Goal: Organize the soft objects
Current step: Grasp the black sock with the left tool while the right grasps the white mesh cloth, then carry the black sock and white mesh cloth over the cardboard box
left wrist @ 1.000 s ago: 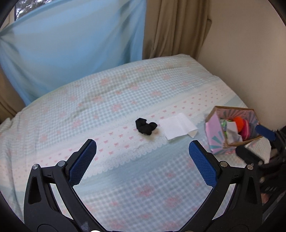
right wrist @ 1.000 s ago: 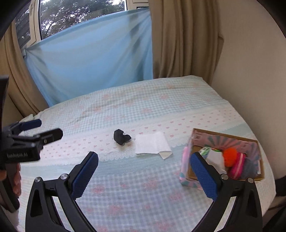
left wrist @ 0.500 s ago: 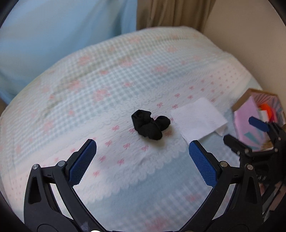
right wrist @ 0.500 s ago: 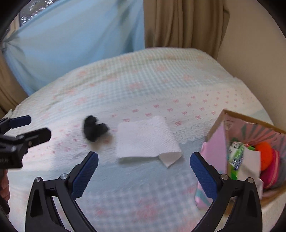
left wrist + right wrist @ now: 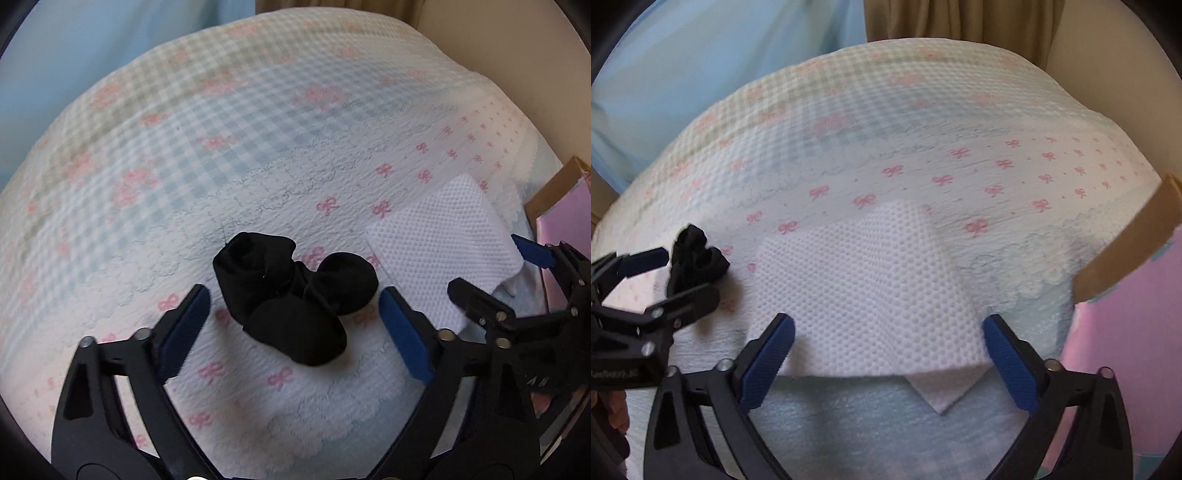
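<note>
A crumpled black sock [image 5: 291, 295] lies on the checked bedspread [image 5: 258, 147]. My left gripper [image 5: 295, 325] is open, low over the bed, its blue pads either side of the sock. A folded white paper towel [image 5: 864, 295] lies to the right of the sock; it also shows in the left wrist view [image 5: 443, 251]. My right gripper [image 5: 886, 358] is open with its pads either side of the towel's near edge. The sock [image 5: 696, 258] and the left gripper [image 5: 661, 277] show at the left of the right wrist view.
A cardboard box [image 5: 1126, 251] with pink sides stands on the bed at the right, close to my right gripper; it also shows in the left wrist view [image 5: 557, 206]. A blue curtain [image 5: 701, 74] and a beige wall lie behind the bed.
Both grippers have come down and forward toward the bed. The left one now brackets the sock, the right one brackets the towel. Both stayed open.
</note>
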A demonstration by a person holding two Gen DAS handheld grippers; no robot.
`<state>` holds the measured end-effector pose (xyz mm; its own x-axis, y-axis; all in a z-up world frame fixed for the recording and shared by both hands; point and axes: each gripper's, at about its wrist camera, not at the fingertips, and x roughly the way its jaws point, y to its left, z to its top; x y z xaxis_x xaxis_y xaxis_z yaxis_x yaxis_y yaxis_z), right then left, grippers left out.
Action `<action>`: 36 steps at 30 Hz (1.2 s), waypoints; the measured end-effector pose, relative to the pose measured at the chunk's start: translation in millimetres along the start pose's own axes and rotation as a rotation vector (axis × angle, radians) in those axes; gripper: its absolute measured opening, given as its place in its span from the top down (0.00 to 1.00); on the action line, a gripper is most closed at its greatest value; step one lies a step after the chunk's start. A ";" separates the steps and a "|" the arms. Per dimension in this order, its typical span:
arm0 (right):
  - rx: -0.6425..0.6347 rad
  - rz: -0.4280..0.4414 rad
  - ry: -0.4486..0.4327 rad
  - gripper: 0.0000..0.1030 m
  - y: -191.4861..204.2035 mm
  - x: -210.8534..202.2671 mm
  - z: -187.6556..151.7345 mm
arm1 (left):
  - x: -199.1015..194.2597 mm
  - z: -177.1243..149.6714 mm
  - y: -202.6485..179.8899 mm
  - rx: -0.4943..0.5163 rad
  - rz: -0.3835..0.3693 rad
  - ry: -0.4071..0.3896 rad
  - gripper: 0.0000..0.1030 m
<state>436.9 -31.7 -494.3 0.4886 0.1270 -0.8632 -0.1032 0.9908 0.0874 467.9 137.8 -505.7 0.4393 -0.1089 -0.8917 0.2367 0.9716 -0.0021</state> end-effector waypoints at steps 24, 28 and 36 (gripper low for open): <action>-0.033 0.039 -0.073 0.89 20.0 -40.8 18.4 | -43.0 12.3 9.4 -0.051 0.012 -0.058 0.74; -0.003 0.051 -0.099 0.89 16.8 -68.8 20.4 | -79.9 12.5 4.4 -0.057 0.019 -0.092 0.74; 0.045 0.080 -0.151 0.89 10.4 -154.1 16.0 | -167.8 -2.6 -6.9 -0.112 0.015 -0.133 0.74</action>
<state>374.4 -40.2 -352.4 0.6052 0.2081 -0.7684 -0.1102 0.9778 0.1781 390.4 149.9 -357.2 0.5549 -0.1144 -0.8240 0.1347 0.9898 -0.0467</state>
